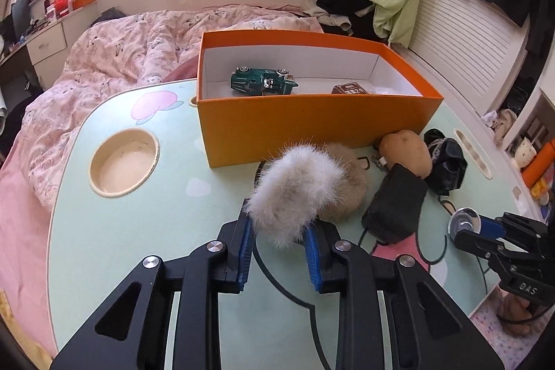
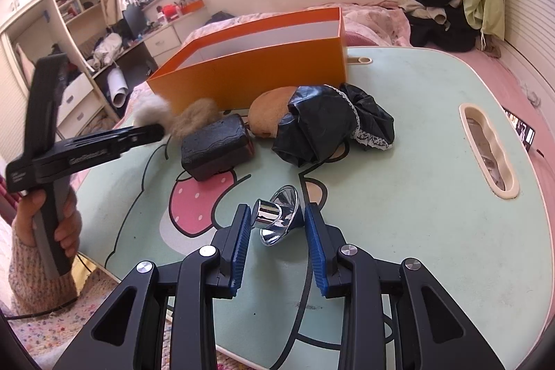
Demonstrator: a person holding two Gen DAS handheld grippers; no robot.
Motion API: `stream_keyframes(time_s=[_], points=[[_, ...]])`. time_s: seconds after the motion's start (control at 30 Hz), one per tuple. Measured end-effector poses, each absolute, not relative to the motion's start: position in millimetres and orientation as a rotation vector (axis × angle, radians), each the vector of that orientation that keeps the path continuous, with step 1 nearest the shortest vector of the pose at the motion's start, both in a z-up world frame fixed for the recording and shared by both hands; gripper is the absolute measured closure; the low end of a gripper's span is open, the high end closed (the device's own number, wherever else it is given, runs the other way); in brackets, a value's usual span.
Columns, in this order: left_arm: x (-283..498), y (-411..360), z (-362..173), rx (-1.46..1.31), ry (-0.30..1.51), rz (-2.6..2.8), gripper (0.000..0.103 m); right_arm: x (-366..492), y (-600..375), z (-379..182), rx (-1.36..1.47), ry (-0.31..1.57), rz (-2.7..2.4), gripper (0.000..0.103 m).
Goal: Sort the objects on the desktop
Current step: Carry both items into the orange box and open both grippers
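My left gripper (image 1: 279, 226) is shut on a white fur pom-pom (image 1: 295, 189), joined to a brown pom-pom (image 1: 347, 182), held in front of the orange box (image 1: 312, 123). The box holds a green toy car (image 1: 263, 81) and a small brown box (image 1: 350, 89). My right gripper (image 2: 277, 226) is open with its fingers around a shiny metal funnel (image 2: 279, 219) lying on the table. A black pouch (image 2: 216, 149), a potato (image 2: 269, 113) and a black lace-trimmed cloth (image 2: 329, 123) lie on the table near the box.
The pale green lap table (image 1: 138, 231) has a round cup recess (image 1: 123, 162) at left and a slot handle (image 2: 489, 149) at right. It stands on a bed with a pink quilt (image 1: 114, 58). Clothes hang at the far right.
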State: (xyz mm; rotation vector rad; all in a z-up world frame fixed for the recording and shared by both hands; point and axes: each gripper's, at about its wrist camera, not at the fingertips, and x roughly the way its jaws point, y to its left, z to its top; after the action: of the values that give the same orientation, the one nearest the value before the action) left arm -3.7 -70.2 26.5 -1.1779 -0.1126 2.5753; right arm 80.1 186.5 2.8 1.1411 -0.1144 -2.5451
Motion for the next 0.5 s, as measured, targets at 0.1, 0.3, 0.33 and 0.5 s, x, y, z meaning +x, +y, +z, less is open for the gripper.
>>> stream_keyframes(time_s=[0.1, 0.3, 0.33, 0.5], points=[[16.1, -72.6, 35.4, -1.127, -0.137, 2.567, 0.076, 80.1, 186.4, 2.9, 1.142, -0.116, -2.544, 0.073], [26.7, -72.2, 63.3, -1.035, -0.157, 2.575, 0.076, 84.5, 188.3, 11.4, 1.092, -0.11, -2.574, 0.073], [26.7, -70.9, 68.5, -1.014, -0.151, 2.581, 0.076, 85.2, 187.4, 14.0, 1.078, -0.098, -2.582, 0.073], [19.4, -61.7, 87.7, -0.949, -0.117, 2.59, 0.076, 82.7, 180.1, 31.4, 1.017, -0.061, -2.588, 0.073]])
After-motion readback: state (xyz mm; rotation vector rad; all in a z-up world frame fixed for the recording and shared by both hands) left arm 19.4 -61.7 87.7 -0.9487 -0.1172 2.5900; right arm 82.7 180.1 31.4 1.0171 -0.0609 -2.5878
